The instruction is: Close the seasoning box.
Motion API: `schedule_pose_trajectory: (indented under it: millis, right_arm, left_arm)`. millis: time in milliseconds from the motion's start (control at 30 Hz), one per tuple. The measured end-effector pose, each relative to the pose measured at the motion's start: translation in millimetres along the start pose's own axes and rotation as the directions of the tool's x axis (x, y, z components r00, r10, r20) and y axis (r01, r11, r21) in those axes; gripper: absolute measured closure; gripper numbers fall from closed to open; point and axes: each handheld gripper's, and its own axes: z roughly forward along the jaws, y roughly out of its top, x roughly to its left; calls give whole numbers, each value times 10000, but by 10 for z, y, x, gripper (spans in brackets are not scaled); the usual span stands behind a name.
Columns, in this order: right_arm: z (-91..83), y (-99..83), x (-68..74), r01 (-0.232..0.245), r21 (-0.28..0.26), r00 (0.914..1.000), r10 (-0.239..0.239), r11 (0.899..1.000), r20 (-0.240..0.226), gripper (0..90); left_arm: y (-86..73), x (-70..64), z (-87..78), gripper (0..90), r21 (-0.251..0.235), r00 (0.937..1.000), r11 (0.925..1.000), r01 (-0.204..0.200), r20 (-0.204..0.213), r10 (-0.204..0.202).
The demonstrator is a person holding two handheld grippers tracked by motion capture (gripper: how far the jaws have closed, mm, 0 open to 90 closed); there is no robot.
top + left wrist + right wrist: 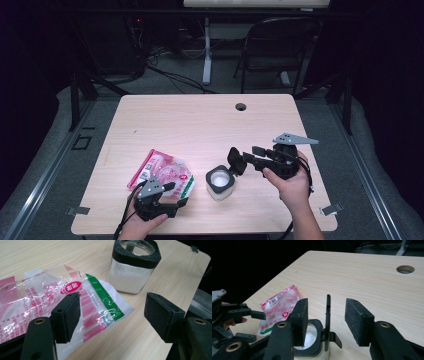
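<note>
Both grippers gape empty near the desk's (150, 107) front edge: left gripper (176, 194) over the packet (162, 172), right gripper (243, 156) beside the jar's (220, 184) raised lid (235, 160).

Bag (162, 174): clear plastic, pink-red stripes and print, green band, white edge. Jar (220, 183): frosted white, black collar, black lid. Surface (200, 125): light wood grain. Tools: black.

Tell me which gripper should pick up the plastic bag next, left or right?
Left, probably. The left gripper is open right at the plastic bag, one jaw already over its edge. The right gripper is open at the jar's raised lid, farther from the bag.
</note>
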Motion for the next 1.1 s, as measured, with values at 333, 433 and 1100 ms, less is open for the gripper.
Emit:
schedule_pose_trajectory:
  millis: [333,433,1100]
  right_arm:
    - [-4,-23,-68,-114,265,9983,98,9996,572,681]
    - [1,-35,-98,-202,250,9972,183,9995,723,709]
    - [89,-98,-180,-296,681,9944,225,9972,1029,781]
  left_arm:
    - [35,86,-106,329,-199,9999,9997,126,-113,-128]
    - [45,124,-155,335,-256,9994,9995,184,-288,-192]
    - [45,349,-339,414,-602,9945,9957,711,-732,-754]
